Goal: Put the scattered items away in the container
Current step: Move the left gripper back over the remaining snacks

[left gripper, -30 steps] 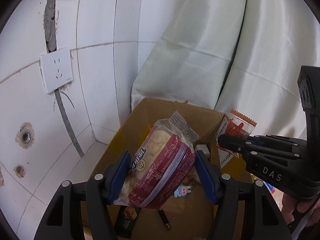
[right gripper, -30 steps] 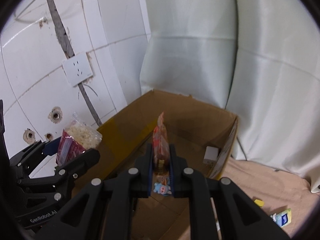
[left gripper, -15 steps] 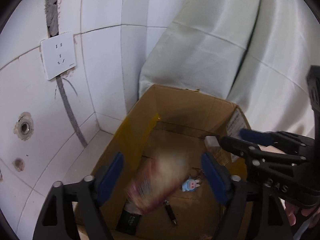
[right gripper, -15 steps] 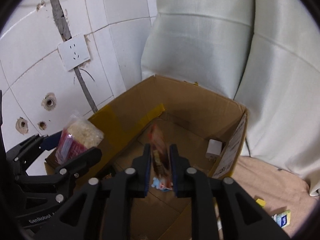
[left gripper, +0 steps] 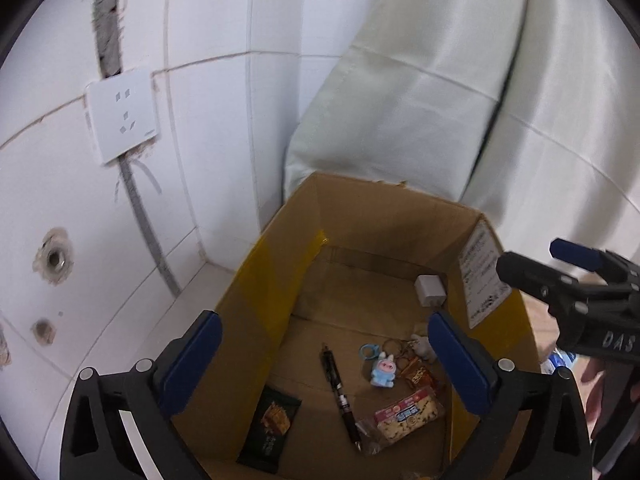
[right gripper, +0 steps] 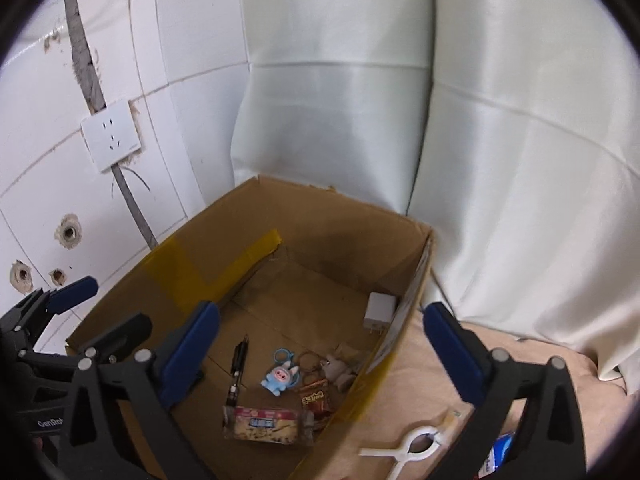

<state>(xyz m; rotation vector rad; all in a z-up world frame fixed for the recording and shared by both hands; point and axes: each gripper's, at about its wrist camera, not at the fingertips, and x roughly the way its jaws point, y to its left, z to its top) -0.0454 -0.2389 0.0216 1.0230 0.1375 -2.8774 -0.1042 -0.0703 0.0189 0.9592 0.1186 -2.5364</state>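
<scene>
Both claws, left [left gripper: 324, 364] and right [right gripper: 320, 354], gape empty above the tape-patched cardboard box [right gripper: 320, 216], where a clear-wrapped snack pack [right gripper: 266, 424] lies flat.

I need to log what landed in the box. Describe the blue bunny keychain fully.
The blue bunny keychain is a small, glossy figure, plastic or rubber by its look: pale blue body, two upright ears, pink face. A light blue ring sits by its head. It lies flat on the cardboard box floor between the pen and a red snack packet, touching neither claw.
</scene>
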